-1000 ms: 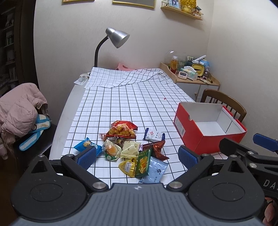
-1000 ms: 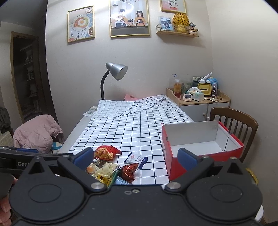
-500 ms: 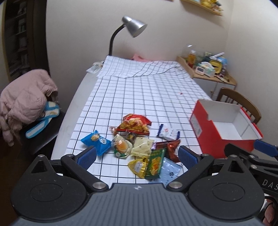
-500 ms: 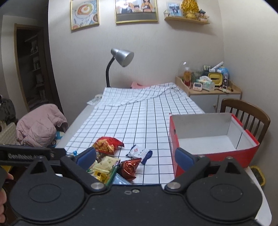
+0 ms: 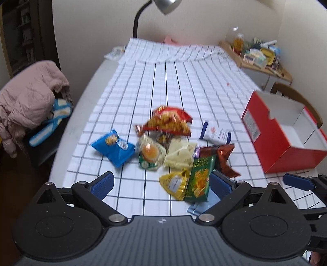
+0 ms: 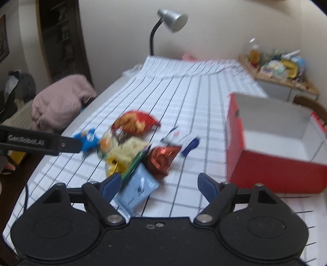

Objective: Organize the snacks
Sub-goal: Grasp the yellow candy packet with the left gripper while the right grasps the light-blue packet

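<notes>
A heap of snack packets lies on the checked tablecloth (image 5: 163, 81): a red chips bag (image 5: 167, 121), a blue packet (image 5: 113, 146), a green packet (image 5: 199, 178), a yellow one (image 5: 173, 182) and a copper-red foil bag (image 6: 161, 158). An open red box (image 5: 284, 141) with a white inside stands to the right. My left gripper (image 5: 161, 185) hangs open above the heap's near edge, holding nothing. My right gripper (image 6: 160, 184) hovers over a pale blue packet (image 6: 137, 189); its jaws are closing, with nothing pressed between them.
A pink jacket (image 5: 28, 96) lies over a chair on the left. A wooden chair (image 5: 294, 96) stands behind the box. A grey desk lamp (image 6: 170, 18) is at the table's far end, and a cluttered side shelf (image 5: 259, 57) is at the back right.
Both grippers have come down and tilted toward the table, so the snack heap looks larger and nearer. The right gripper's fingers stand closer together than before.
</notes>
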{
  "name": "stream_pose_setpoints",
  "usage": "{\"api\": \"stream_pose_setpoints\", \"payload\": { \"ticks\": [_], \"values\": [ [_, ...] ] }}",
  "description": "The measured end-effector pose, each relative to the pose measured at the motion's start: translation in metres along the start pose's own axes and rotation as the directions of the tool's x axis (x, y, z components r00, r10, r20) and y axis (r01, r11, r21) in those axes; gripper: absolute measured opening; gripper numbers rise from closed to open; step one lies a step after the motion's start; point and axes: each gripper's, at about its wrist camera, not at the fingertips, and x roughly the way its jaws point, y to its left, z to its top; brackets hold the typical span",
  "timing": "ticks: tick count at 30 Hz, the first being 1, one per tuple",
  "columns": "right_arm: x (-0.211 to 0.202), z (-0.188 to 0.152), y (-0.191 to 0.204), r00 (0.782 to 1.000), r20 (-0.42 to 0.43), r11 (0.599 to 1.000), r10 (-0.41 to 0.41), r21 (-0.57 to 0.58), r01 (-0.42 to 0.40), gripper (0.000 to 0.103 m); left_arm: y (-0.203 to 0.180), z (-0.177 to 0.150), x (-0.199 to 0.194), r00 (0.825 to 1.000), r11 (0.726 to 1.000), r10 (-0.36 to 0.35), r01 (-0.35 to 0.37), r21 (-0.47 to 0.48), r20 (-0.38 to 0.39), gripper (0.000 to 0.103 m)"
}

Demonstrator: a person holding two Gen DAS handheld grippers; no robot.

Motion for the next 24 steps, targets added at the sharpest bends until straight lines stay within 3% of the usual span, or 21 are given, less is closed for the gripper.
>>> {"api": "stream_pose_setpoints", "payload": {
  "ticks": [8, 17, 24],
  "values": [
    [0.046, -0.013, -0.004, 0.988, -0.111, 0.994, 0.108, 0.023, -0.106, 0.072, 0.001, -0.004, 0.054, 0.993, 1.0, -0.023, 0.024, 0.003, -0.113, 0.089],
    [0.081, -0.015, 0.0, 0.97, -0.169, 0.985, 0.173, 0.04, -0.169, 0.065, 0.002, 0.0, 0.089, 0.982, 0.997, -0.074, 0.077, 0.009, -0.176, 0.076],
    [0.091, -0.013, 0.002, 0.962, -0.188, 0.98, 0.2, 0.044, -0.195, 0.049, 0.0, 0.003, 0.105, 0.972, 0.993, -0.118, 0.121, 0.003, -0.205, 0.064]
  ]
}}
